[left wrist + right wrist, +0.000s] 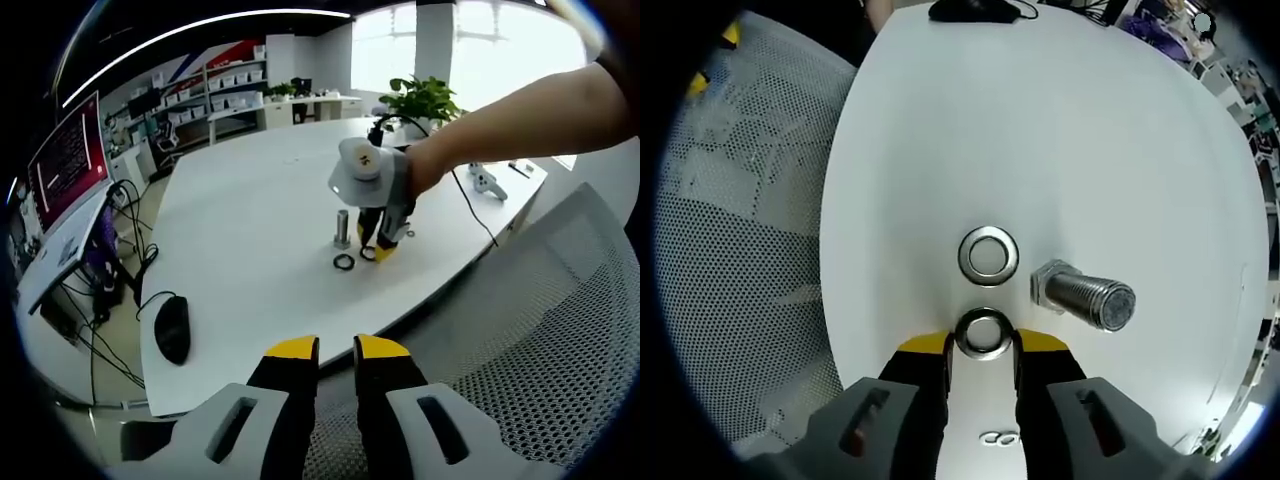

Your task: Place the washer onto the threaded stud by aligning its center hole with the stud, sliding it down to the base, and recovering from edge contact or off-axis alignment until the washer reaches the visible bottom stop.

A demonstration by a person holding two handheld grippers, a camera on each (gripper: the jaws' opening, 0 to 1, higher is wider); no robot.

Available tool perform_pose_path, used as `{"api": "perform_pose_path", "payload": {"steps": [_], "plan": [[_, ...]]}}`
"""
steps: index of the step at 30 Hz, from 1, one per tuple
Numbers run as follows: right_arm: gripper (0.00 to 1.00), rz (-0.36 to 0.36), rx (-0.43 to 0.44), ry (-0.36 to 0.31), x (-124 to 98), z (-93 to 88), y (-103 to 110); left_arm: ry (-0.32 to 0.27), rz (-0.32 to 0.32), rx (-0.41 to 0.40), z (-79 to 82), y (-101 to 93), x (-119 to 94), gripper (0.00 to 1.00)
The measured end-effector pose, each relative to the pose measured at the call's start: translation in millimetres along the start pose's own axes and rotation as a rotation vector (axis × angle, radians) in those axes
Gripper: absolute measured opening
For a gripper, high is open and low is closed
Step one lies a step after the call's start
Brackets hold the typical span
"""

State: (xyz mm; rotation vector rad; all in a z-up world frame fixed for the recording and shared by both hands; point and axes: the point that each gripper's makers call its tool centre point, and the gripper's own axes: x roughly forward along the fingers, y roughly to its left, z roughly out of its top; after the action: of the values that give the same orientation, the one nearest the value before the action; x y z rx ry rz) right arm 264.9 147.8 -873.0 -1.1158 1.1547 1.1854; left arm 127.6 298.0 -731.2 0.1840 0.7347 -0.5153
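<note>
- White tabletop [1060, 130] runs through both views; it sits in an office with shelves and a plant at the far end.
- At the bottom of the right gripper view, your right gripper [983, 345] has its yellow-tipped jaws on either side of a washer [984, 333], pinching it at the edges, low over the table.
- Just above that in the frame, a second washer [988, 253] lies flat on the table, apart from the held one.
- To the right of centre stands the threaded stud [1087, 295], its hex base on the table and its top end leaning toward the camera; it is near both washers but touches neither.
- A grey mesh chair [730, 250] takes up the left side of that frame, and a dark computer mouse [973, 10] sits at the top edge.
- At the bottom of the left gripper view, your left gripper [336, 352] hangs off the table edge above the mesh chair, its jaws a narrow gap apart with nothing between them.
- Mid-frame there, your right hand's gripper reaches down to the table beside the upright stud [342, 229], with the loose washer [344, 262] below it in the frame.
- Left of the lower centre lies the mouse [172, 329]; a monitor [68, 160] stands at the far left.
</note>
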Motion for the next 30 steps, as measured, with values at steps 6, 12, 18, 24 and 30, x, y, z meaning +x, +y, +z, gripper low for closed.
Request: {"api": "perform_pose_path", "payload": {"steps": [6,12,18,24,30], "plan": [[0.26,-0.002,0.002,-0.001,0.0,-0.1,0.3,0.001,0.001,-0.001,-0.2,0.1,0.1,0.12],[0.26,-0.008,0.009,0.013,0.5,-0.2,-0.4,0.001,0.002,-0.002,-0.3,0.0,0.1,0.12],[0.23,0.005,0.016,-0.018,-0.7,-2.2,-5.5,0.003,0.002,-0.004,-0.6,0.1,0.0,0.12],[0.23,0.018,0.058,-0.055,-15.8,2.5,-9.0,0.001,0.002,-0.003,-0.4,0.1,0.0,0.12],[0.23,0.031,0.016,-0.044,-35.7,0.9,-4.0,0.000,0.001,-0.001,-0.3,0.1,-0.1,0.12]]}}
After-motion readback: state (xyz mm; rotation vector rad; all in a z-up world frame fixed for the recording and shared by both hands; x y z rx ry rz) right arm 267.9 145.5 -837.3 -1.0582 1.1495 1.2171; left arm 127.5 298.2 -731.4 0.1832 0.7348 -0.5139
